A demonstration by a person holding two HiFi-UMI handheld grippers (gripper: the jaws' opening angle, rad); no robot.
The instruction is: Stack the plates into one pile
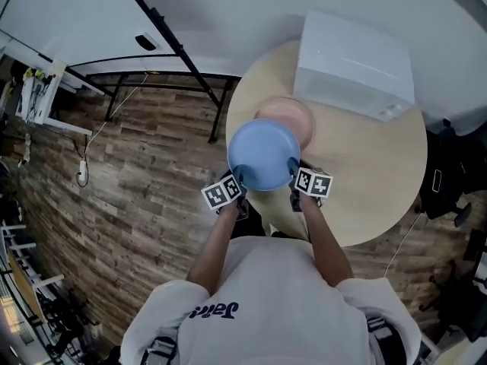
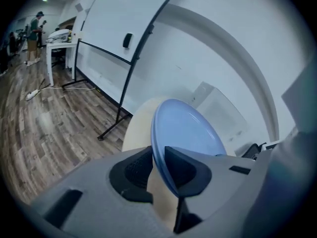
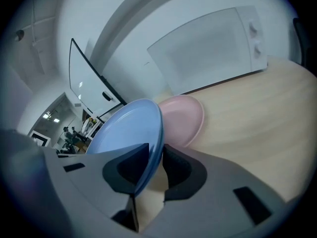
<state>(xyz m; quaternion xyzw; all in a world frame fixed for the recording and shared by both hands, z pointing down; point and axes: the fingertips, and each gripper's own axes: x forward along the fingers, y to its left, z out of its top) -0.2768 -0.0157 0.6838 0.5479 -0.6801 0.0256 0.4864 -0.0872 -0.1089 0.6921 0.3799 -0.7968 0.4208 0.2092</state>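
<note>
Holding entry, read left to right.

**Left hand-held gripper** (image 1: 237,181): clamped on the near-left rim of the blue plate, one jaw on each face.

**Blue plate** (image 1: 264,154): the item in hand.
- Position: it is carried clear of the worktop and tilted. It overlaps the near edge of the pink plate as seen from the head view. Whether the two touch cannot be told.
- Handling: it looks a light, rigid, smooth-glazed piece, probably plastic or melamine. It is likely slippery under the pads and apt to pivot if only one side is gripped.
- Best hold: the raised rim, at two points well apart on the near side, as it is taken now.

**Right hand-held gripper** (image 1: 294,181): clamped on the near-right rim in the same way, with the rim between its jaws.

**Pink plate** (image 1: 295,118): lies flat and upright on the worktop just beyond the blue one. It appears similar in size and is the likely base of the pile.

**Worktop** (image 1: 373,173): round, pale wood-look and smooth.

**White microwave oven** (image 1: 354,63): stands at the far side of the worktop, near the pink plate but apart from it.

**Room**:
- Brown plank floor (image 1: 129,181) to the left.
- Whiteboard on a black frame (image 2: 119,24) against a white wall.
- A person stands far off at the left of the left gripper view.
</note>
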